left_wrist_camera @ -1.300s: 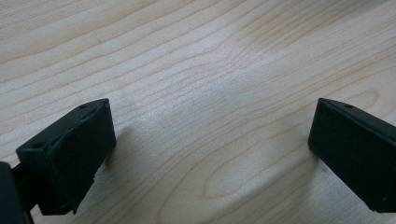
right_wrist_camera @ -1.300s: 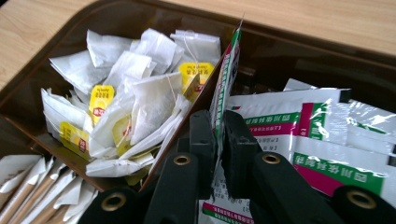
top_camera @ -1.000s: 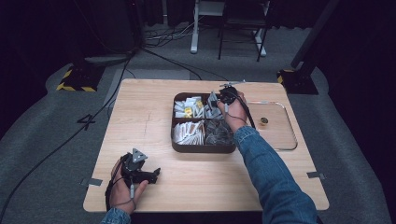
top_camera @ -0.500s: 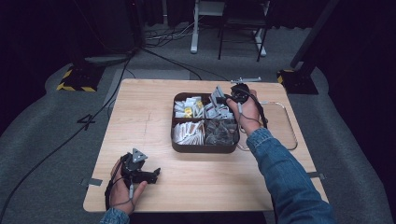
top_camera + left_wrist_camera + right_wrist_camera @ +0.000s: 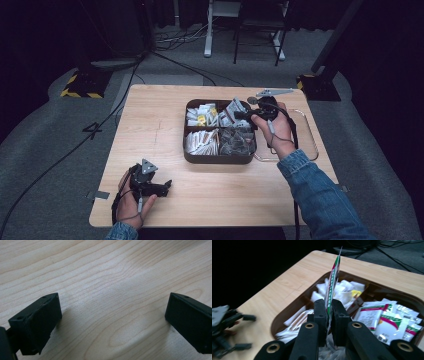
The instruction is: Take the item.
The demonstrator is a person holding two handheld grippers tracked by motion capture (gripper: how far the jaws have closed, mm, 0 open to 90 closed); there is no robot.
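R gripper (image 5: 328, 312) pinching sachet (image 5: 332, 282) above tray (image 5: 220, 159), L gripper (image 5: 159, 186) spread at 7 o'clock; next: carry out w/o dropping.

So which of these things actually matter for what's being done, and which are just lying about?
In use:
- right gripper, jaws shut on a sachet
- brown divided tray of packets

Lying about:
- left gripper, jaws open over bare table
- clear tray beside the brown one
- cables on the floor
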